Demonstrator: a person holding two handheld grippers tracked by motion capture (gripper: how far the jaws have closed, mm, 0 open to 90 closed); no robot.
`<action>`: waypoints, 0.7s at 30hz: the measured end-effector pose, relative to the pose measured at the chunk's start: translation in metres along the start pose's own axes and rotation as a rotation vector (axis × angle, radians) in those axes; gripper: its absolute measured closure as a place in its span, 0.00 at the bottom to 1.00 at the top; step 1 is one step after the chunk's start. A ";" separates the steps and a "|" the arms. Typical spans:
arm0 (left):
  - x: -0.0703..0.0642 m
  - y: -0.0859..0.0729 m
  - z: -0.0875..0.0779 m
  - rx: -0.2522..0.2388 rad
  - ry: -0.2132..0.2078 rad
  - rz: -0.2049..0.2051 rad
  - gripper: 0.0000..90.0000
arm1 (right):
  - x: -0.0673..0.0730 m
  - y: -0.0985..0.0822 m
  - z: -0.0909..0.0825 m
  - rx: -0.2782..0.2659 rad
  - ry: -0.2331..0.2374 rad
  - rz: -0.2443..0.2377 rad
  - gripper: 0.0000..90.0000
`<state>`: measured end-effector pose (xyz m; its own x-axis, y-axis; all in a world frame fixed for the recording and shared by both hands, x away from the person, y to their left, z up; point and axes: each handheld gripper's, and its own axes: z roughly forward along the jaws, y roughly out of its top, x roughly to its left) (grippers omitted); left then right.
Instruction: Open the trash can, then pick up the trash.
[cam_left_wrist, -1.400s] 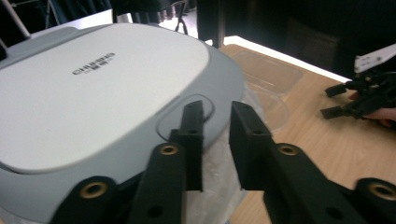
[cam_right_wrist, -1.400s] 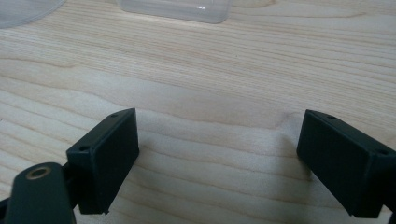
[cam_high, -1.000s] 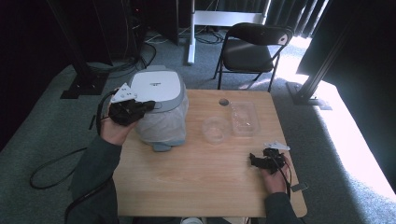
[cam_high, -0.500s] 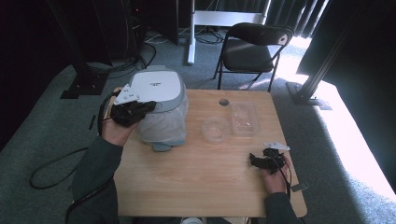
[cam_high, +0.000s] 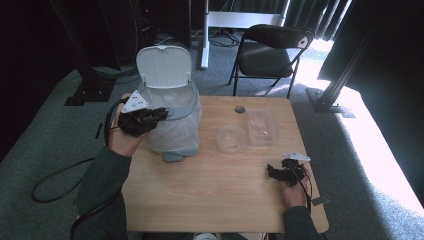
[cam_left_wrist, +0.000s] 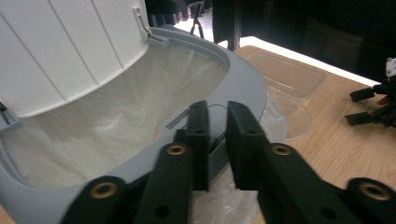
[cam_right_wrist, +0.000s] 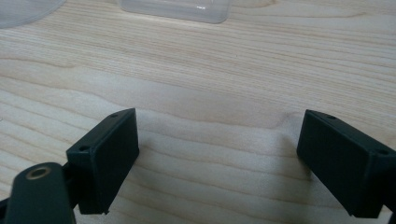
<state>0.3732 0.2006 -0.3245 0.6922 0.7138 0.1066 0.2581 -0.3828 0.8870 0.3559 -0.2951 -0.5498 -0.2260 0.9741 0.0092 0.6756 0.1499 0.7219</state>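
1. We see the tabletop (cam_high: 210, 190) carrying a lidded bin (cam_high: 170, 120) at its nine-o'clock side, lid (cam_high: 164, 66) raised; no writing is readable.
2. Our left gripper (cam_high: 155, 116) sits at the bin's rim, jaws just opened slightly, nothing clamped.
3. Our right gripper (cam_high: 274, 172), at four o'clock, has jaws wide apart, empty.

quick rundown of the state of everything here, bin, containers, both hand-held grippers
bin lid: flipped up, open
bin: upright, lined with a clear bag, nothing visible inside
round clear bowl: upright, empty
rectangular clear tray: upright, seems empty
small dark cap: lying flat on the table
left hand-held gripper: at the bin's front rim, jaws just opened a little, narrow gap
right hand-held gripper: jaws wide open over bare wood, holding nothing
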 end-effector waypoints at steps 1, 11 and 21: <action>-0.001 0.000 -0.001 -0.011 -0.012 -0.006 0.84 | 0.000 0.000 0.000 0.000 0.000 0.000 0.13; -0.017 -0.005 -0.008 -0.071 -0.069 -0.011 0.74 | 0.000 0.000 0.000 0.000 0.000 -0.001 0.13; -0.037 -0.031 -0.004 -0.066 -0.137 -0.012 0.64 | 0.001 0.000 0.000 0.001 0.004 -0.005 0.13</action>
<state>0.3366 0.1881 -0.3543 0.7762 0.6293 0.0375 0.2254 -0.3325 0.9158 0.3563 -0.2944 -0.5498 -0.2321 0.9726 0.0082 0.6749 0.1550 0.7214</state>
